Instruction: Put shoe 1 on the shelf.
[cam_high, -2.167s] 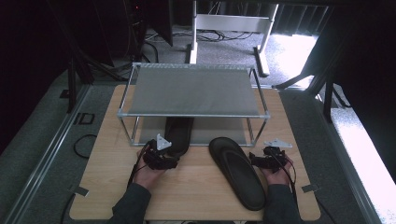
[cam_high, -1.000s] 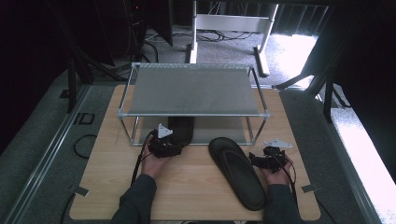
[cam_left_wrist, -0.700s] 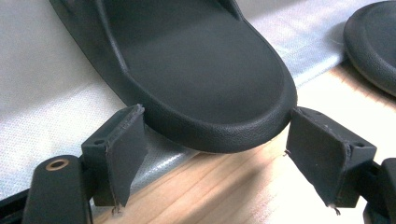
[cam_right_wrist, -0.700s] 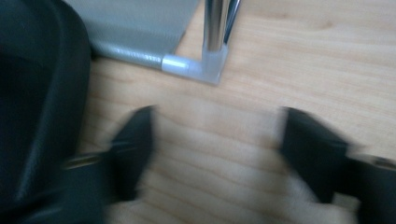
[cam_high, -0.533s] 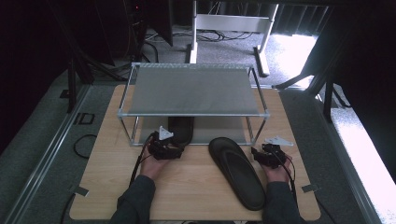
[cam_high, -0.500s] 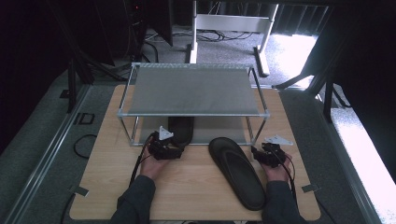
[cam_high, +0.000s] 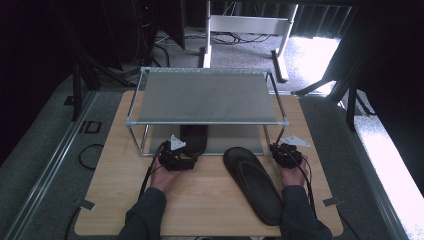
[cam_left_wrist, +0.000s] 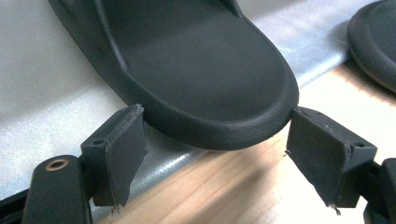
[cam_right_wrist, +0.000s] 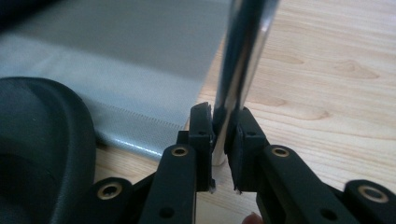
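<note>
Resting on wood table (cam_high: 210, 195), dim room: left fingers (cam_left_wrist: 215, 163) released; right fingers (cam_right_wrist: 223, 135) seemingly grasping rack leg (cam_right_wrist: 238, 60).

Overhead table view; two close tool views

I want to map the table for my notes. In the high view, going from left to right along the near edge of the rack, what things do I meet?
Left gripper → sandal on the rack's lower shelf → sandal on the table → right gripper, at the rack's front right leg.
</note>
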